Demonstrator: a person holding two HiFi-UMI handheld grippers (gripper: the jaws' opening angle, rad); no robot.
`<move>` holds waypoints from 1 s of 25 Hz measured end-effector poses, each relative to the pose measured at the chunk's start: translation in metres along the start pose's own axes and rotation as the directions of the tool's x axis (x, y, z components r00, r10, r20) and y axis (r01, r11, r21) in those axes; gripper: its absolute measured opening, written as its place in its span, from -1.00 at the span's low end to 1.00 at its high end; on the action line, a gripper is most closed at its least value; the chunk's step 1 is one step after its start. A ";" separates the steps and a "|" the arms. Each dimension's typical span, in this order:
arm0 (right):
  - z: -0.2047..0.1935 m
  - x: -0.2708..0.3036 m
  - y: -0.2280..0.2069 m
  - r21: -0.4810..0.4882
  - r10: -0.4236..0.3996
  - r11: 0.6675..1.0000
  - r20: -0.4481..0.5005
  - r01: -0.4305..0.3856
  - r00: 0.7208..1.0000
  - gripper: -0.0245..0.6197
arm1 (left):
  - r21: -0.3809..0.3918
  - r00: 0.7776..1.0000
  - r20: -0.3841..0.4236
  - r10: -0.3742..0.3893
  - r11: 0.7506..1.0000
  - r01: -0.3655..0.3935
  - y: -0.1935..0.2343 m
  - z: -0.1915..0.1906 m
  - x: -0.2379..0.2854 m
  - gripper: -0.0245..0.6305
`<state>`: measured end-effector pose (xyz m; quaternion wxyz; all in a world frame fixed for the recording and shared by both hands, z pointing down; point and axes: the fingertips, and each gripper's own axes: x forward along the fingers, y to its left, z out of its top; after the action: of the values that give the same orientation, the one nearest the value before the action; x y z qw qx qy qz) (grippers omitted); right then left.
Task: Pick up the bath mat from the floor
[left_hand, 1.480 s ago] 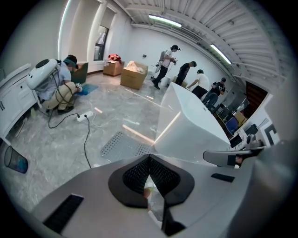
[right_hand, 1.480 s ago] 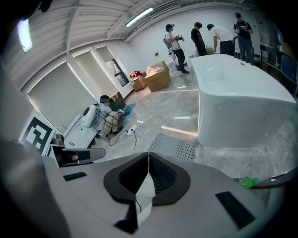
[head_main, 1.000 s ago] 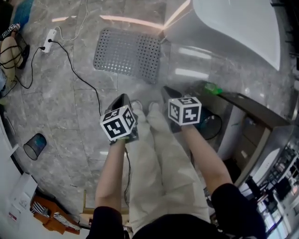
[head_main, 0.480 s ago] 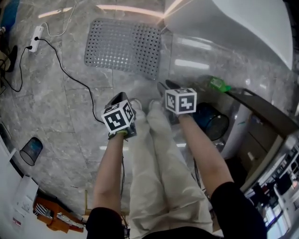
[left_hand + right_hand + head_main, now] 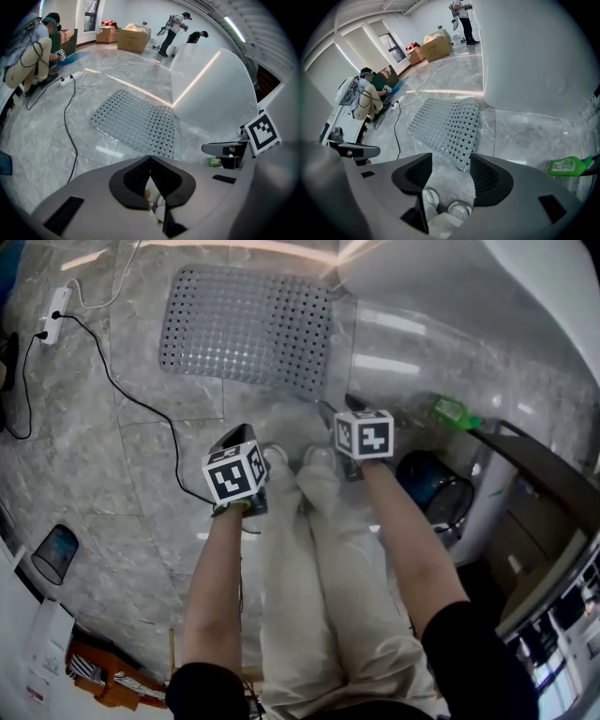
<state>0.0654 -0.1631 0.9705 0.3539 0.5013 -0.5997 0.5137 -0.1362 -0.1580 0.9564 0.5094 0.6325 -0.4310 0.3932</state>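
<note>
Clear perforated bath mat (image 5: 247,327), flat on floor

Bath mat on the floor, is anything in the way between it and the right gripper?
Nothing visible. Only bare floor lies between the right gripper, its jaws opening and empty, and the near edge of the bath mat. The black cable runs off to the left, clear of that path.

Right gripper (image 5: 450,158) jaws opening, empty (bath mat (image 5: 445,122) just ahead)
</note>
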 end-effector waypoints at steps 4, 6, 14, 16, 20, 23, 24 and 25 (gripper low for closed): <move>-0.011 0.031 -0.011 -0.002 -0.002 1.000 -0.021 0.002 1.000 -0.14 | -0.032 1.000 -0.011 0.024 0.999 -0.024 0.023 -0.007 0.027 -0.93; -0.016 0.046 -0.015 0.000 0.003 1.000 -0.031 -0.003 1.000 -0.13 | -0.046 0.999 -0.015 0.029 0.999 -0.029 0.031 -0.009 0.040 -0.93; -0.029 0.113 -0.028 -0.015 0.025 1.000 -0.058 -0.025 0.998 -0.09 | -0.043 1.000 -0.004 0.008 0.999 -0.008 0.047 -0.003 0.095 -0.93; -0.031 0.128 -0.029 -0.032 0.033 0.999 -0.069 -0.035 0.997 -0.07 | -0.028 1.000 0.000 0.005 1.000 -0.005 0.050 -0.001 0.108 -0.93; -0.037 0.153 -0.033 -0.058 0.045 0.997 -0.091 -0.050 0.995 0.00 | -0.020 1.000 0.001 0.005 1.000 -0.005 0.058 -0.001 0.129 -0.93; -0.041 0.168 -0.040 -0.063 0.035 0.997 -0.112 -0.043 0.993 0.04 | -0.025 1.000 0.000 0.001 1.000 -0.001 0.062 -0.001 0.142 -0.93; -0.041 0.173 -0.044 -0.065 0.025 0.997 -0.113 -0.033 0.993 0.05 | -0.026 1.000 0.002 -0.002 1.000 0.002 0.063 -0.001 0.147 -0.93; -0.041 0.178 -0.048 -0.065 0.018 0.998 -0.112 -0.025 0.994 0.08 | -0.026 1.000 0.003 -0.004 1.000 0.004 0.064 -0.001 0.151 -0.93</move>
<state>0.0637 -0.1640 1.1588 0.3977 0.4535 -0.6008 0.5246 -0.1481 -0.1859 1.1177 0.5177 0.6275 -0.4356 0.3854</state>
